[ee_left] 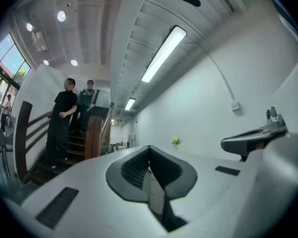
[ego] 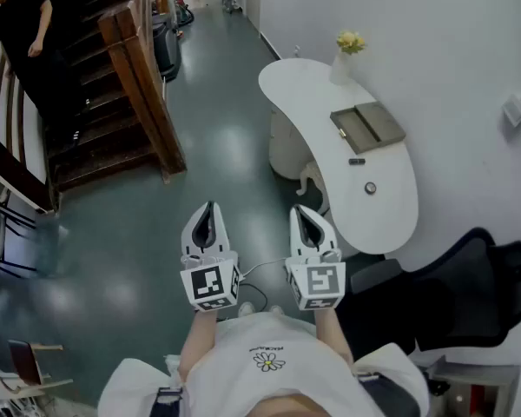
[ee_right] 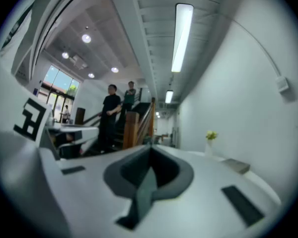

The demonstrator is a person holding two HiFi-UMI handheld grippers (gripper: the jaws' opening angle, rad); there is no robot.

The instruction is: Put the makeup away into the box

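On a white curved table point(ego: 391, 224) at the right lies an open grey-green box point(ego: 367, 127). Nearer me on that table are a small dark makeup stick point(ego: 356, 161) and a small round compact point(ego: 370, 188). I hold both grippers side by side over the floor, well short of the table. The left gripper point(ego: 210, 208) is shut with nothing in it; its jaws meet in the left gripper view point(ee_left: 149, 151). The right gripper point(ego: 306, 213) is also shut and empty point(ee_right: 150, 151). The box point(ee_right: 237, 166) shows faintly at the right of the right gripper view.
A white vase with yellow flowers point(ego: 345, 55) stands at the table's far end. A black office chair point(ego: 456, 294) sits at the lower right. A wooden staircase point(ego: 113, 94) rises at the left, with a person in black point(ego: 26, 33) on it. Grey floor point(ego: 113, 259) lies below the grippers.
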